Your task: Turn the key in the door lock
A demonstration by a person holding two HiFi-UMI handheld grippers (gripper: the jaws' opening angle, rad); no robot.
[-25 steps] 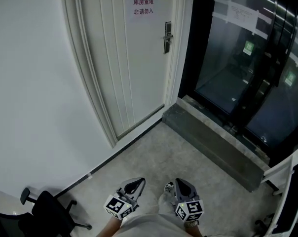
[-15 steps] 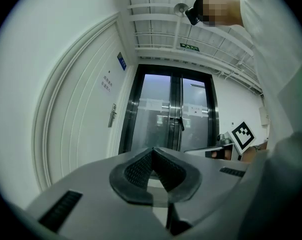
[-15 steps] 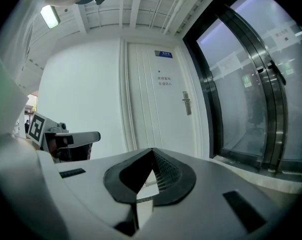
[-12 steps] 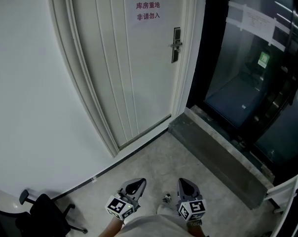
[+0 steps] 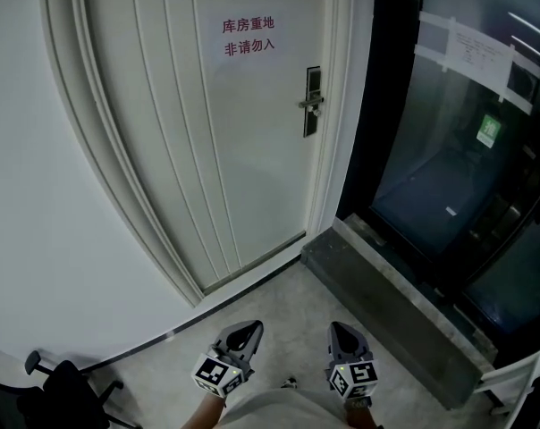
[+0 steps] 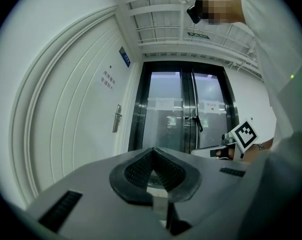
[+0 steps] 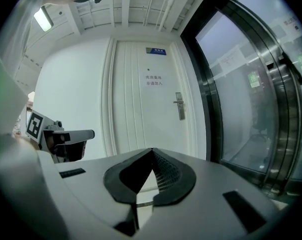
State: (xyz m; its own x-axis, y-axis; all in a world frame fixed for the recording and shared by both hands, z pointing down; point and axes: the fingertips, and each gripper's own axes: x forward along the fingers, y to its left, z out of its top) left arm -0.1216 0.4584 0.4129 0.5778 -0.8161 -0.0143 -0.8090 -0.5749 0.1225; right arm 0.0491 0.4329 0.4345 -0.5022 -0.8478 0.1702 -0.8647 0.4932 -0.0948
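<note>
- Left gripper view: the left gripper (image 6: 152,151) has its jaws clenched tip to tip, with nothing between them.
- Right gripper view: the right gripper (image 7: 152,151) is clenched too, and empty.
- Head view: the door lock (image 5: 312,102) sits at one o'clock on the door (image 5: 207,150), well apart from both grippers at six o'clock.

The cream-white panelled door (image 5: 252,150) has a smooth, matt painted coat, and the plain white wall (image 5: 37,195) beside it is matt too. The dark oblong lock plate (image 5: 312,119) with its silvery lever looks like brushed metal. The tall dark glass doors (image 5: 449,168) are glossy and mirror lights; white paper sheets (image 5: 480,47) are stuck on them. The grey stone sill (image 5: 386,282) and pale speckled floor (image 5: 279,300) look dull and rough. The left gripper (image 6: 152,151) has smooth matt grey plastic tongs with finely ribbed black pads (image 6: 136,170).
</note>
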